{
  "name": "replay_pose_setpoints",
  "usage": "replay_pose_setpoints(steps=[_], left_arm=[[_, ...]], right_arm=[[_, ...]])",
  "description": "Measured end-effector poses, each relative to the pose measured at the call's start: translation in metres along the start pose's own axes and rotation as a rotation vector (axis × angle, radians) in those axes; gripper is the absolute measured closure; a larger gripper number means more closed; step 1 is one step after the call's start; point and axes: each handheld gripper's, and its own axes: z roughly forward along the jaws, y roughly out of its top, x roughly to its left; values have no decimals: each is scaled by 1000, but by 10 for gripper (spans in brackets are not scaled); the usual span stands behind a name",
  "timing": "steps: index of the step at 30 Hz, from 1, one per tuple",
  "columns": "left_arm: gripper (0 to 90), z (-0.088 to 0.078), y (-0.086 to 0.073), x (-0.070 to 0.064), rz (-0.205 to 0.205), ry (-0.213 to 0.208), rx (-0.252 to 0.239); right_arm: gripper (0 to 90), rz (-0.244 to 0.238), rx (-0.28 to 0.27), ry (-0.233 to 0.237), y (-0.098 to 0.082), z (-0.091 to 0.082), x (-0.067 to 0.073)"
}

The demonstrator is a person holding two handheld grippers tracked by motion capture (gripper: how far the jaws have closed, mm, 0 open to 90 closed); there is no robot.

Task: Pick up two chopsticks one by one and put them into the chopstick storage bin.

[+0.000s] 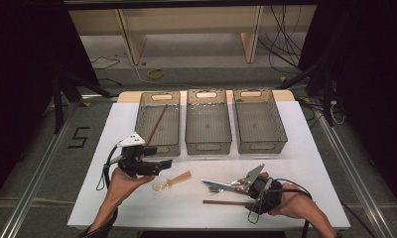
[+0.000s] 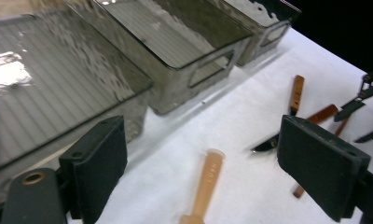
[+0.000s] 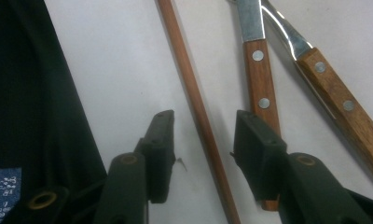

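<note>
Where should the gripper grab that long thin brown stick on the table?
Grab the stick mid-shaft, from straight above, jaws across its width. It lies flat and is thin and round, so only its two long sides offer a pinch. The right gripper already straddles it, open. Mind the knife handle close beside it.
</note>
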Motion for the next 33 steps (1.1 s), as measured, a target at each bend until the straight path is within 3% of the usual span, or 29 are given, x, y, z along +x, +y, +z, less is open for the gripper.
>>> replay_pose_setpoints(steps=[10, 19, 25, 26, 33], left_arm=[[154, 8, -7, -18, 51, -21, 23], [154, 14, -10, -22, 67, -28, 48], [155, 16, -10, -25, 81, -35, 61], [155, 17, -10, -26, 87, -37, 65], [156, 20, -10, -31, 105, -53, 83]], right_arm=[[690, -6, 61, 2, 4, 8, -2], [758, -10, 103, -1, 9, 13, -2], [834, -48, 126, 4, 12, 14, 2], [838, -72, 132, 2, 12, 14, 2], [847, -112, 132, -6, 12, 13, 6]])
